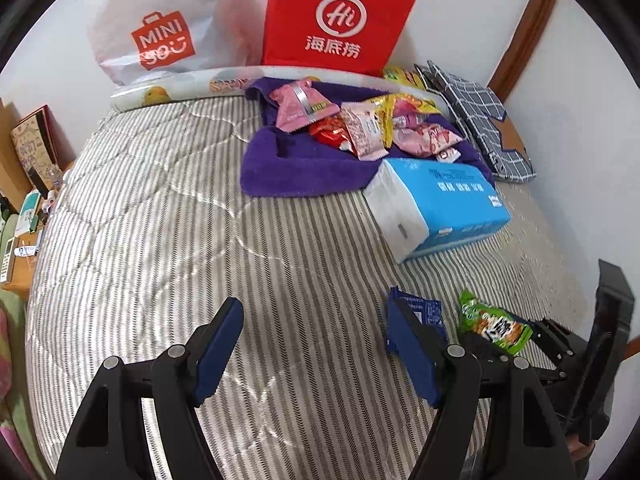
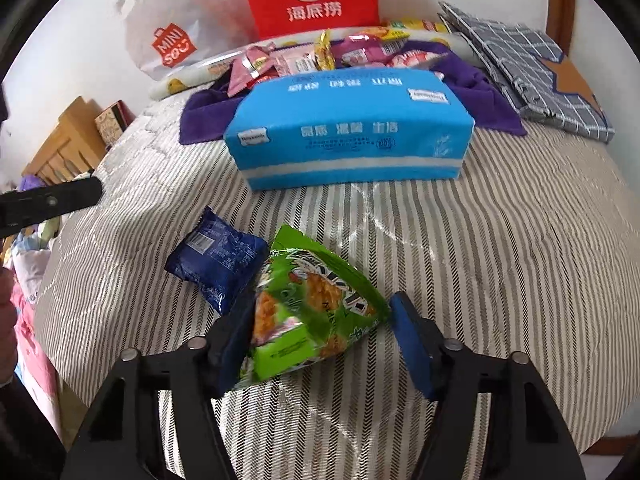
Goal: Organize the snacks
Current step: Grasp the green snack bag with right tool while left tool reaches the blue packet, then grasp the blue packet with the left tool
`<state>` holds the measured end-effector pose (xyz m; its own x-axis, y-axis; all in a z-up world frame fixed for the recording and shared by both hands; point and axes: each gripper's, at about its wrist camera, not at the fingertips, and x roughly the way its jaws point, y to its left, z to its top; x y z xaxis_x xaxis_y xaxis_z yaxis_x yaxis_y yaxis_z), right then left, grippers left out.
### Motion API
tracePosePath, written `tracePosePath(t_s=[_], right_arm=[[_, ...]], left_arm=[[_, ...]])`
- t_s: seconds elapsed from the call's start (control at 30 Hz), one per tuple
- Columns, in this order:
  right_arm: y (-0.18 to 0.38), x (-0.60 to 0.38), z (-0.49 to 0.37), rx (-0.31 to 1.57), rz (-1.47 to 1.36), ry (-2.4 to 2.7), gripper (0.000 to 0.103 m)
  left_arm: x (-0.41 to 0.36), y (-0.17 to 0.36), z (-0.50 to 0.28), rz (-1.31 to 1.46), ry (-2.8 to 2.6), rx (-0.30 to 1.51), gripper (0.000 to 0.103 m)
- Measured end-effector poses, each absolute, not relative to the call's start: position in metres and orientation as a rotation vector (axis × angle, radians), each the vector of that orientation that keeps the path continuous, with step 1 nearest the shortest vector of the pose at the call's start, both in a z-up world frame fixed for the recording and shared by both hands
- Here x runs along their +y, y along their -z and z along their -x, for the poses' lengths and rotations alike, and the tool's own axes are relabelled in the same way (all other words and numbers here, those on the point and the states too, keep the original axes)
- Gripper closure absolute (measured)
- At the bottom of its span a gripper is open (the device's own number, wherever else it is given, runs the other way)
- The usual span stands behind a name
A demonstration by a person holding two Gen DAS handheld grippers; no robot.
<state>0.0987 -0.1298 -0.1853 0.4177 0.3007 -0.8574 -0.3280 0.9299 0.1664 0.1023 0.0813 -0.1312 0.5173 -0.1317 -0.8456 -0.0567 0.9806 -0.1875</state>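
A green snack packet point(image 2: 312, 308) sits between the blue pads of my right gripper point(image 2: 320, 308), which is shut on it just above the striped bedcover point(image 2: 500, 280). A dark blue snack packet point(image 2: 220, 260) lies flat on the cover just left of it. In the left wrist view my left gripper point(image 1: 314, 308) stands open over bare cover with nothing between its fingers. The blue packet point(image 1: 428, 308) shows partly behind its right finger, with the green packet point(image 1: 496, 328) further right. A pile of pink, red and yellow snacks point(image 1: 360, 128) lies on a purple towel point(image 1: 288, 168) at the back.
A blue tissue pack point(image 1: 440, 204) lies in front of the towel. A red paper bag point(image 1: 336, 16) and a white Miniso bag point(image 1: 160, 32) lean on the wall. A folded checked cloth point(image 1: 480, 120) lies at the back right. A cluttered bedside table point(image 1: 24, 200) stands left.
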Motion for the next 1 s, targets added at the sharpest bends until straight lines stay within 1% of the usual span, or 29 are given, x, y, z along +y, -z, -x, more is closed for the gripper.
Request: tracePosePath(t_s=[0.17,0.57,0.73,0.8,0.87,1.0], right_arm=[[0.182,-0.141,-0.096,1.03,0.066,-0.363,0.043],[0.165,-0.192,-0.103,0.963,0.03,-0.3,0.043],[0.163,-0.208,-0.106,0.954,0.022,-0.268,0.043],[0.163,-0.215,-0.107,0.953,0.011,-0.258,0.043],[0.163,-0.219,-0.107,0.951,0.005,-0.251,0.043],[0.164,-0.225,-0.108,0.952,-0.003,-0.24,0.043]], left_arm=[[0.068,0.143,-0.106,0.187,0.059,1.06,0.03],[0.032,0.172,-0.117,0.191,0.151,1.138,0.03],[0.022,0.175,-0.119,0.188,0.176,1.138,0.025],[0.017,0.177,-0.119,0.182,0.169,1.139,0.019],[0.011,0.181,-0.118,0.155,0.156,1.139,0.016],[-0.003,0.189,-0.112,0.091,0.118,1.132,0.015]])
